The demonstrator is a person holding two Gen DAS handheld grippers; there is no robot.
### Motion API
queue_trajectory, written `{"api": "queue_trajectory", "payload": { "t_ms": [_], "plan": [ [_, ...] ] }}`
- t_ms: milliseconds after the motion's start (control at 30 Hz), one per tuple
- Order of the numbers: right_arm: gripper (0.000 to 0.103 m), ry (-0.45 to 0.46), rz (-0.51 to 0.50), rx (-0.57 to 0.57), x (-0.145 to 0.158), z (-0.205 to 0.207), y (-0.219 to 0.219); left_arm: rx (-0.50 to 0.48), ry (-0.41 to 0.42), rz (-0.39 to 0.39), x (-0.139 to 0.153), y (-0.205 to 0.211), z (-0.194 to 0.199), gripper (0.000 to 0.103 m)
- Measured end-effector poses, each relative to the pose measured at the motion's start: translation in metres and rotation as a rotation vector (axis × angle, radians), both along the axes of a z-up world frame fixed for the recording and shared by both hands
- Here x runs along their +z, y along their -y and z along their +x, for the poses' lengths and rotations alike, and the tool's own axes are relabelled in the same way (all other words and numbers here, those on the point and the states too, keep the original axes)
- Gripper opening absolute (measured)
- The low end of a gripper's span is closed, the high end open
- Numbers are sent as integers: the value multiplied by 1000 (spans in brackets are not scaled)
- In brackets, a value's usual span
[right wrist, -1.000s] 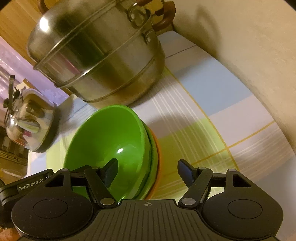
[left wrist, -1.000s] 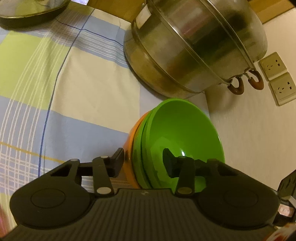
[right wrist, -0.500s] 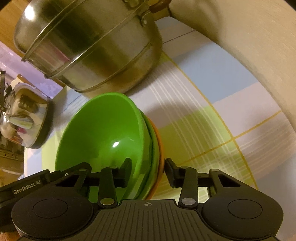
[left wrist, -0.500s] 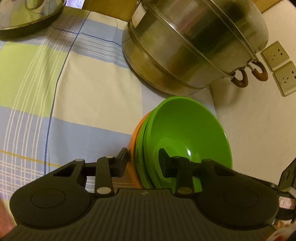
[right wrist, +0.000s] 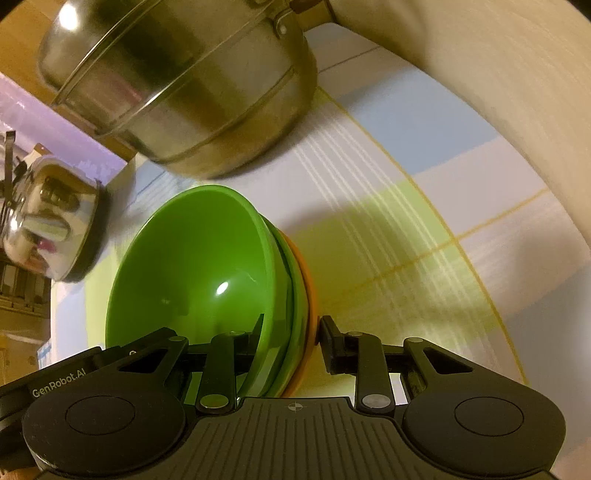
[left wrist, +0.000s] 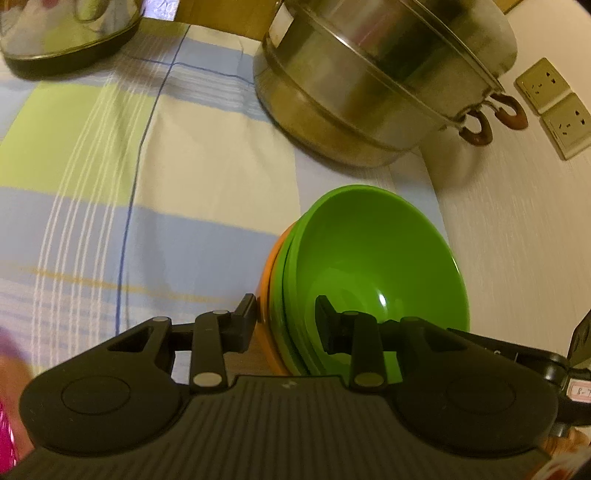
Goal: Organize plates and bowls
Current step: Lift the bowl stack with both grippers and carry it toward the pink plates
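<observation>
- In the left wrist view, a shiny domed lid (left wrist: 66,33) sits at the far left corner of the checked tablecloth (left wrist: 184,177).
- Further right, a big steel steamer pot (left wrist: 376,70) stands at the cloth's far right corner, close to the wall, its brown handles (left wrist: 491,122) pointing at two wall sockets (left wrist: 554,107).
- Nearer, at the right edge of the cloth and just beside the wall, is the stack of bowls (left wrist: 373,266): green ones nested in an orange bowl (left wrist: 269,291) (the orange shows only as a rim on the outside).
- The left gripper (left wrist: 284,314) is narrow and clamps the stack's rim, one finger against the orange outside, the other inside the top green bowl.
- In the right wrist view, the lid (right wrist: 48,229) lies at the left, the pot (right wrist: 192,85) beyond the stack (right wrist: 195,266).
- The right gripper (right wrist: 291,332) straddles the opposite rim; its jaws are closing, the left finger inside the green bowl and the right finger touching the orange rim (right wrist: 308,295).
- Right of it, the tablecloth (right wrist: 424,229) runs on to the wall.
</observation>
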State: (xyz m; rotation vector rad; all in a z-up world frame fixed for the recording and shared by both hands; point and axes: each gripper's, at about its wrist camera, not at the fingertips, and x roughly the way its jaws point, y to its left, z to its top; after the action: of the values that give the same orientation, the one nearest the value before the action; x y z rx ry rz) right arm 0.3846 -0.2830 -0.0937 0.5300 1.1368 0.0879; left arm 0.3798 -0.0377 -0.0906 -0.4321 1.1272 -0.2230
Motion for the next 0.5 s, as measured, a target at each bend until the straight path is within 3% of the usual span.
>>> {"api": "queue_trajectory", "payload": {
  "t_ms": [500],
  "plan": [
    [28,-25,29,-5,0,-118,-7,-21,5,9,8,-7,-114,29]
  ]
}}
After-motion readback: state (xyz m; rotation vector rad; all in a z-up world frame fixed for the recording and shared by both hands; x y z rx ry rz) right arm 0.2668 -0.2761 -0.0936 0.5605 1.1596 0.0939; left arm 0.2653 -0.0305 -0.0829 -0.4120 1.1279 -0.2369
